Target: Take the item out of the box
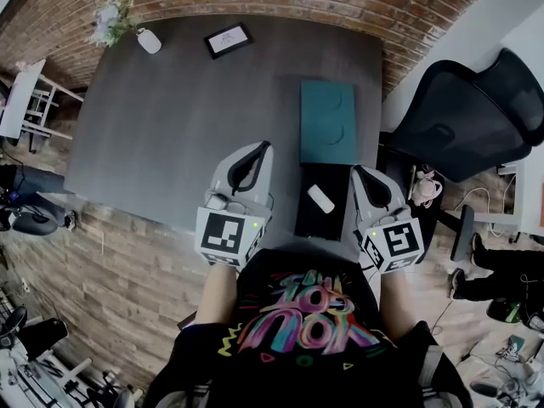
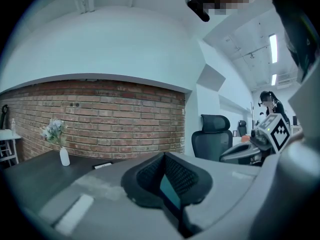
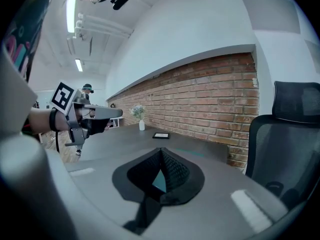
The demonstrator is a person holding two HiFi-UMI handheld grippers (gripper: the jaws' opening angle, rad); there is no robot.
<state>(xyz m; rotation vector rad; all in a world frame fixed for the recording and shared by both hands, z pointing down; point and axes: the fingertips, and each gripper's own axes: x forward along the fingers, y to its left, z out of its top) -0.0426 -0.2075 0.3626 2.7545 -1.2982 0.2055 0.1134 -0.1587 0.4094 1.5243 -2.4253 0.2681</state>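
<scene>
The box (image 1: 310, 223) sits on the worktop (image 1: 170, 126) at the near edge, right of centre, with the item (image 1: 320, 198) inside it and the lid (image 1: 327, 121) flat just behind it. The left tongs (image 1: 259, 147) are to the left of the box, the right tongs (image 1: 361, 170) just beside its right side. A vase (image 1: 149, 41) stands at the far left corner, a frame (image 1: 228, 40) to its right; a chair (image 1: 476, 117) stands off the right side.
</scene>
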